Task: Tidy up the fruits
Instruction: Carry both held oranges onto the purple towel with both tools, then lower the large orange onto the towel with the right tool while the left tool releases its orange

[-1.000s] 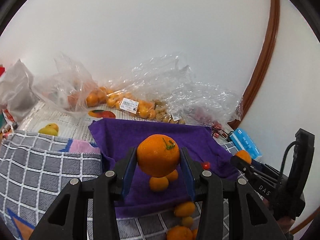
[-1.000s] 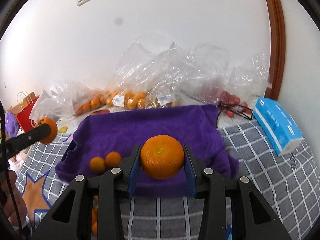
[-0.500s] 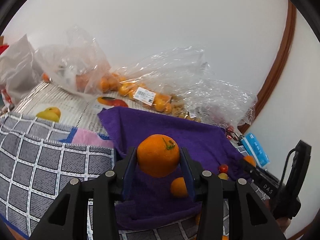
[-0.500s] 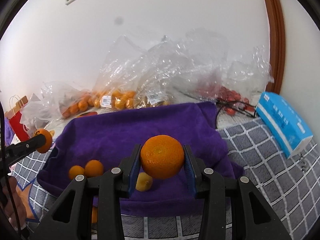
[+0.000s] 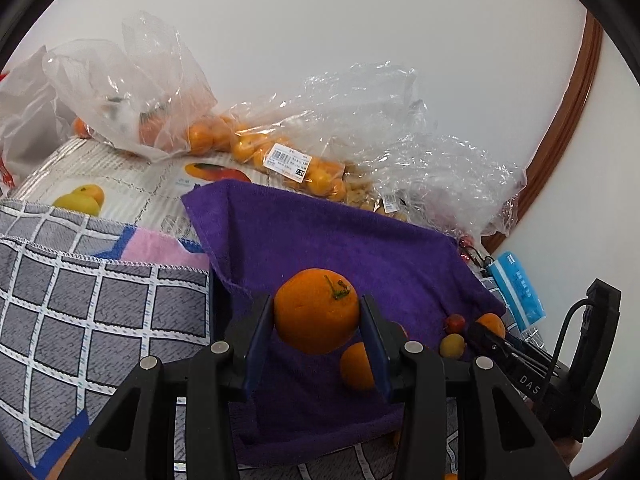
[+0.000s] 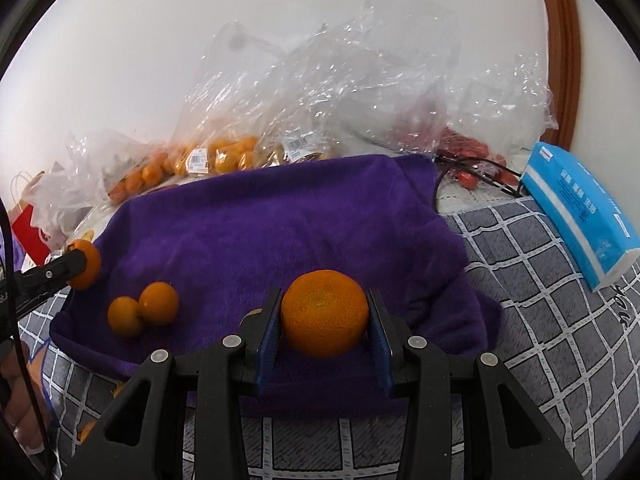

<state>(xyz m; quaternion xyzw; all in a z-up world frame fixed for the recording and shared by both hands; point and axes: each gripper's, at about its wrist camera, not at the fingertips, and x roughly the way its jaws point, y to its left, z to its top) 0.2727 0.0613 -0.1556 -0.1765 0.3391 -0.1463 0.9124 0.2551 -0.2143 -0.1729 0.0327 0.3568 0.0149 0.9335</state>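
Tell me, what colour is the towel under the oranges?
Deep purple; the towel shows best in the right wrist view.

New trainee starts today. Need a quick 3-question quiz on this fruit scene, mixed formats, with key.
1. True or false: both the left gripper and the right gripper are shut on an orange.
2. Multiple choice: what do the two loose small oranges in the right wrist view lie on? A) blue box B) purple towel C) checked cloth
3. Fill in: the blue box lies on the ___ cloth, beside the purple towel.

Key: 1 true, the left holds the stemmed orange, the right holds another orange; 2 B; 3 checked.
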